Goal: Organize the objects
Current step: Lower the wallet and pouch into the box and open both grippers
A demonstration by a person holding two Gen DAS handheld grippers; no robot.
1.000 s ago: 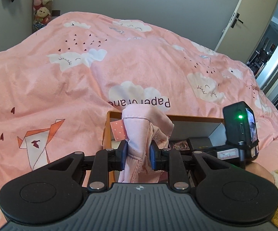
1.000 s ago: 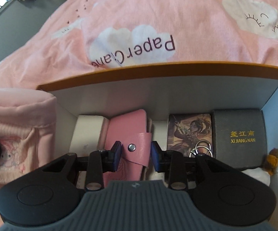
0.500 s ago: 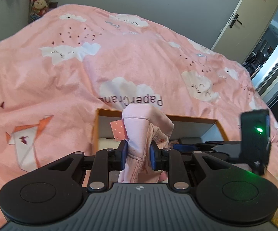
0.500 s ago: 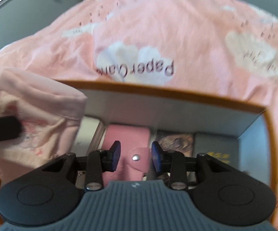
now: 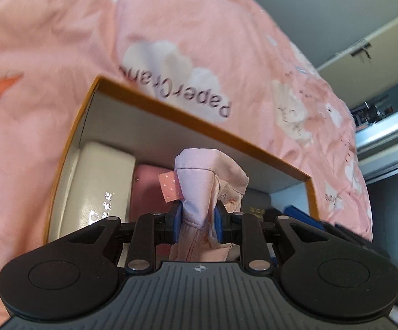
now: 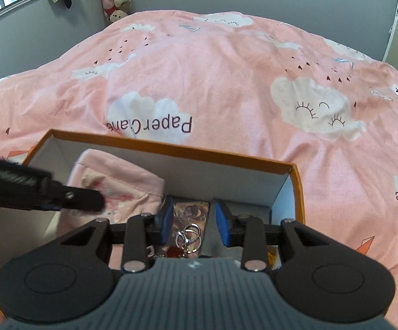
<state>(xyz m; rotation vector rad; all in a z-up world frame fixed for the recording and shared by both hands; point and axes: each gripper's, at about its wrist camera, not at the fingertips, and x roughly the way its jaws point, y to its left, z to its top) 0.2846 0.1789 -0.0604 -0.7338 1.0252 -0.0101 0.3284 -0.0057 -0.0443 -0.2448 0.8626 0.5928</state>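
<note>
Your left tongs (image 5: 197,221) were clamped tight on a pink drawstring pouch (image 5: 207,189), the blue pads (image 5: 177,221) pressing its gathered cloth from both sides. A dotted pink tag (image 5: 170,185) stuck out from the pouch's left edge. In the left wrist view the pouch hung at centre frame, inside the rim of the orange-edged cardboard box (image 5: 171,104), above the box's contents. Left of it in the box lay a glossy cream case (image 5: 100,187), and just beside that a pink wallet (image 5: 146,184), partly hidden behind the pouch.

In the right wrist view your right tongs (image 6: 192,220) stood partly open with nothing between the pads, low in the middle of the frame over the box. Below the gap showed an illustrated card box (image 6: 190,210) and a bunch of metal key rings (image 6: 189,236). The pouch sat at left centre of that frame, pinched by the other tongs reaching in from the left edge. The box rested on a bed with a pink cloud-print duvet (image 6: 226,68).
</note>
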